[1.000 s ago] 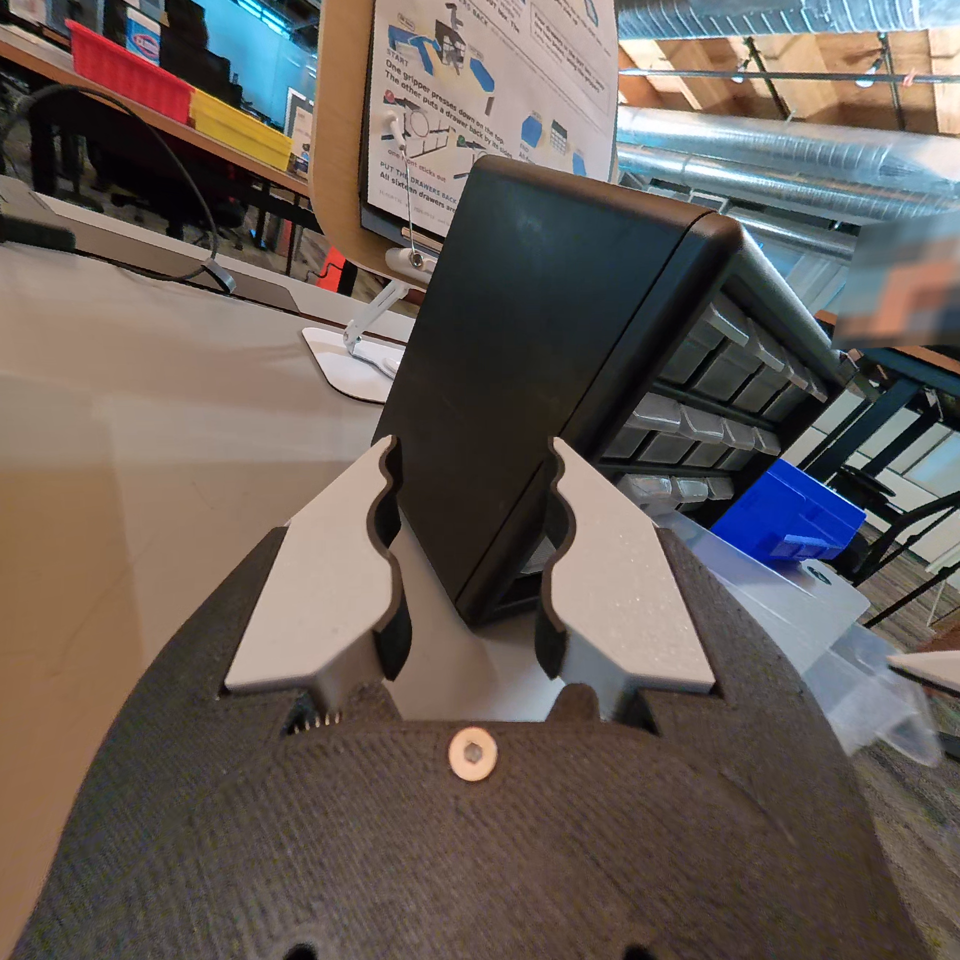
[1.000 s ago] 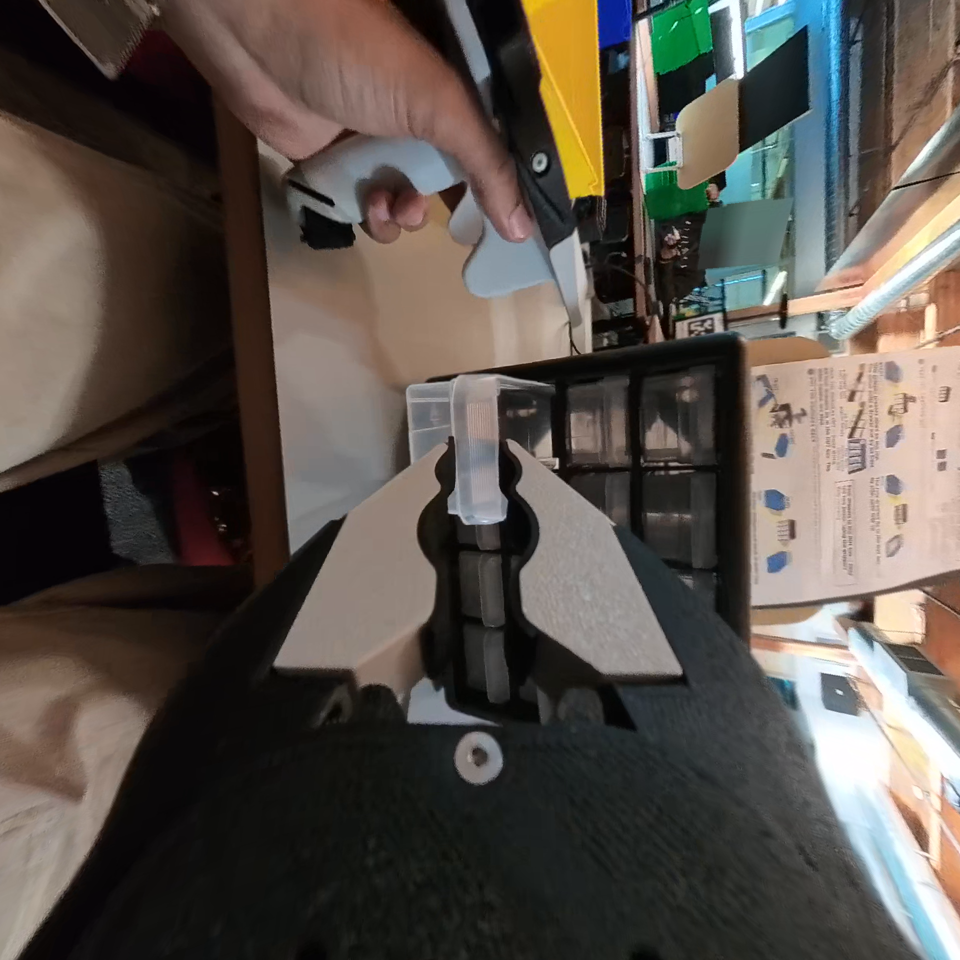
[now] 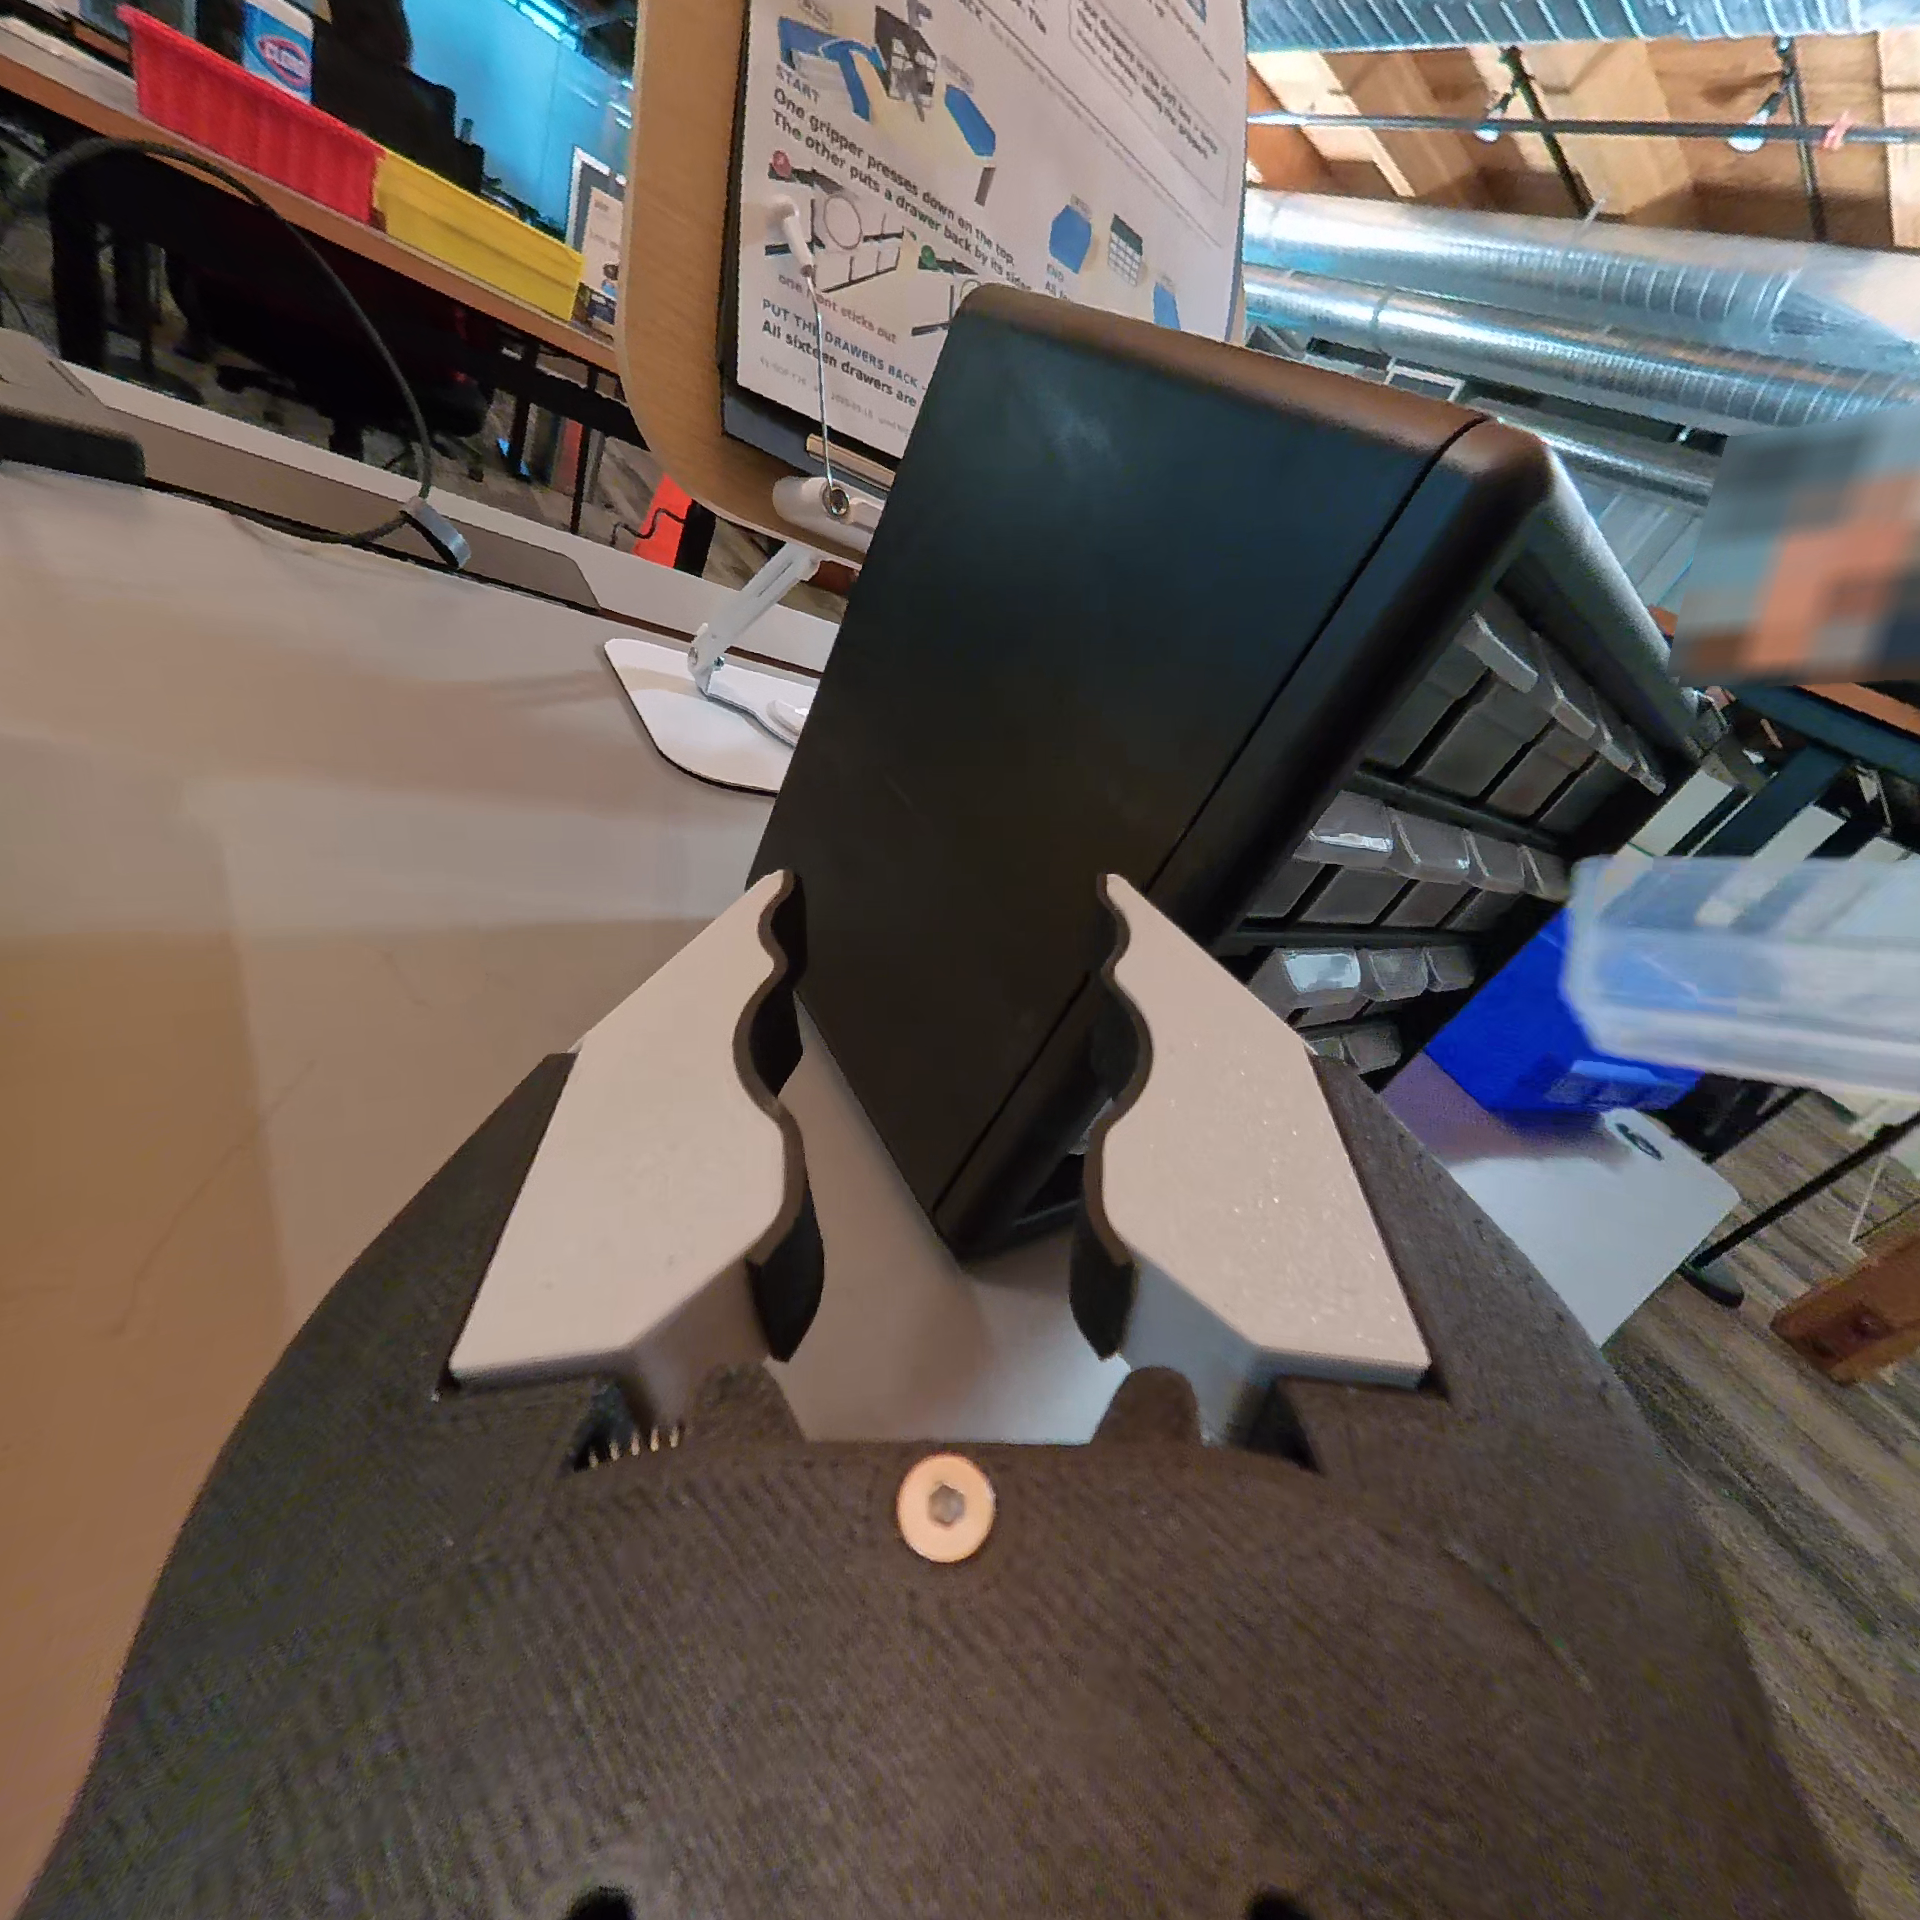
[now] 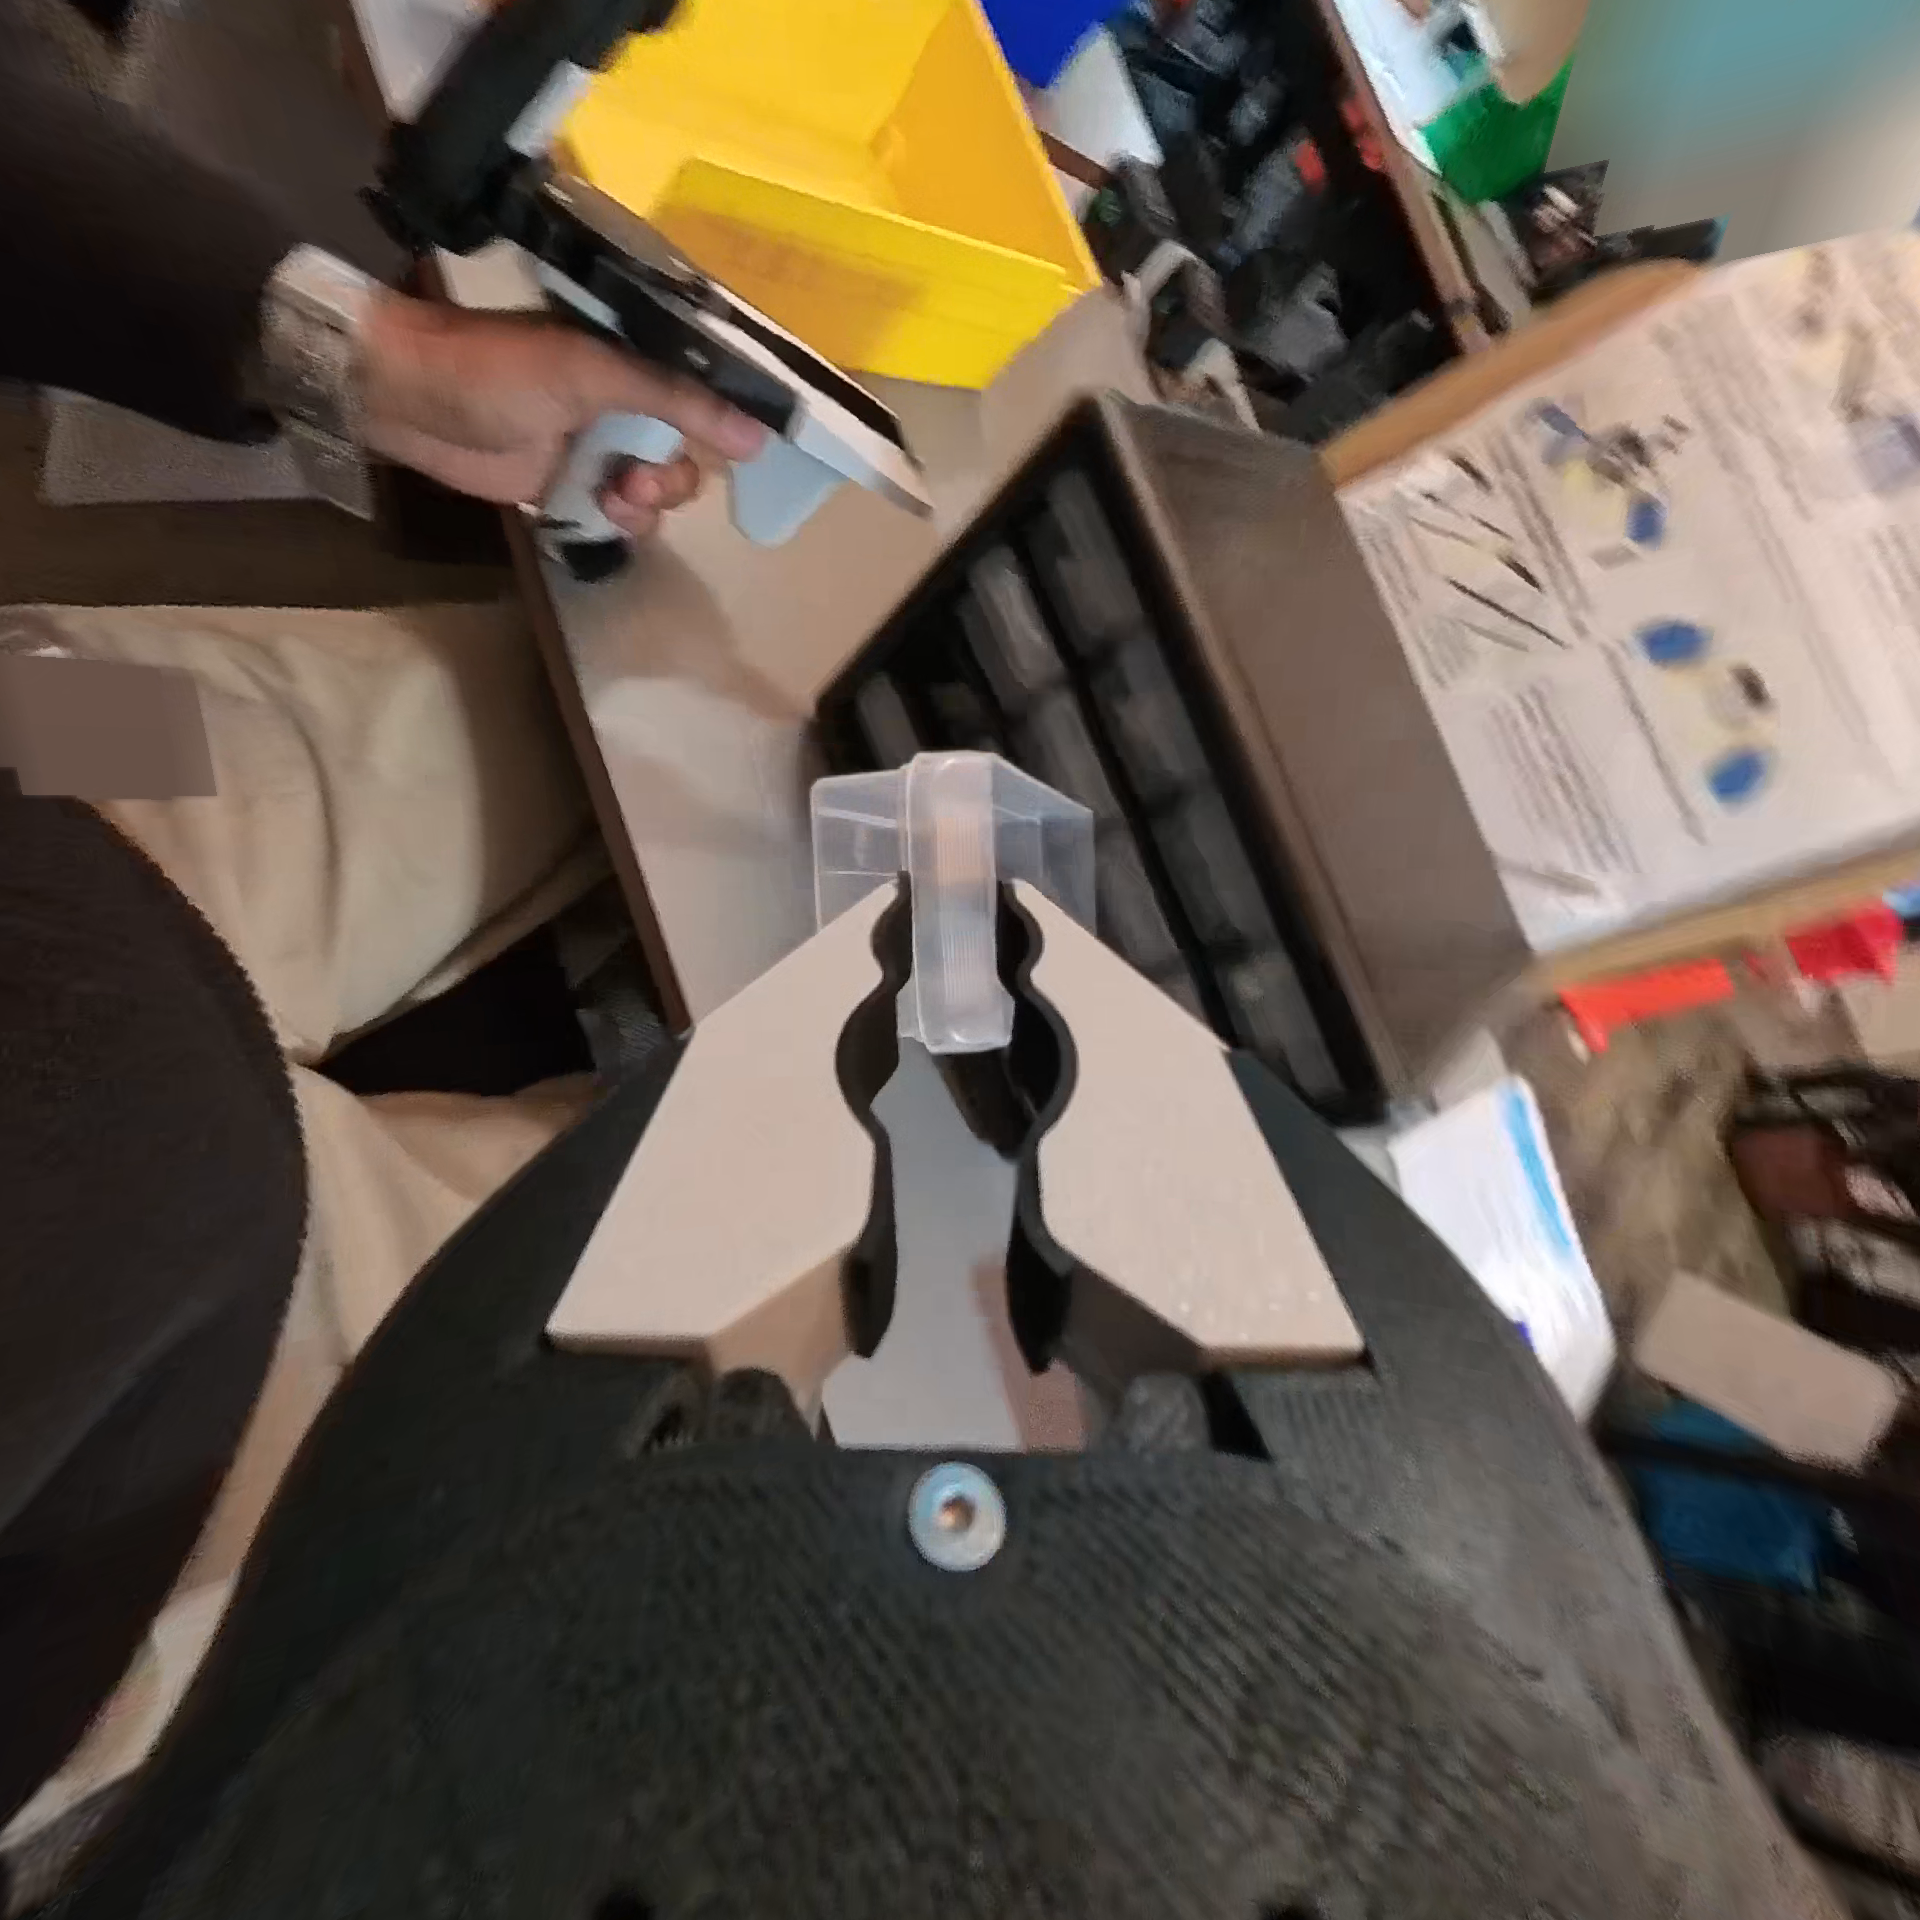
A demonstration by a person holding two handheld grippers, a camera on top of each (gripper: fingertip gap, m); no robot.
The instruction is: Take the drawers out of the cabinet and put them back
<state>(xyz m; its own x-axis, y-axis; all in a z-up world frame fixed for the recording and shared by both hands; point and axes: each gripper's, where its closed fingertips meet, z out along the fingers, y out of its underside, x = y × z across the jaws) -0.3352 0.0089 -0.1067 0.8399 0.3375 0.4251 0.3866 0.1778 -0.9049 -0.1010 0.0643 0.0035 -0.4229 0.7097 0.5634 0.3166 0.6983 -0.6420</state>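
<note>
The black cabinet point(image 3: 1091, 727) stands on the beige table, its plain side toward my left gripper point(image 3: 945, 914), which is open and empty with that side just ahead between its fingers. Rows of small clear drawers point(image 3: 1455, 862) fill its front. My right gripper point(image 4: 953, 899) is shut on the handle of a clear drawer point(image 4: 862, 831) and holds it in the air, clear of the cabinet point(image 4: 1278, 582). That drawer shows blurred at the right of the left wrist view point(image 3: 1756, 966). A hand holds the left gripper point(image 4: 727, 374) left of the cabinet.
An instruction board on a white stand point(image 3: 987, 187) is behind the cabinet and also shows in the right wrist view point(image 4: 1662, 582). A blue bin point(image 3: 1538, 1049) sits past the cabinet's front. Yellow bins point(image 4: 831, 187) and a black cable point(image 3: 343, 312) lie beyond. The table edge point(image 4: 603, 790) is near the person's lap.
My right gripper has pulled the clear drawer out of the cabinet and swung away, so the drawer now appears in the left wrist view. My left gripper has hardly moved.
</note>
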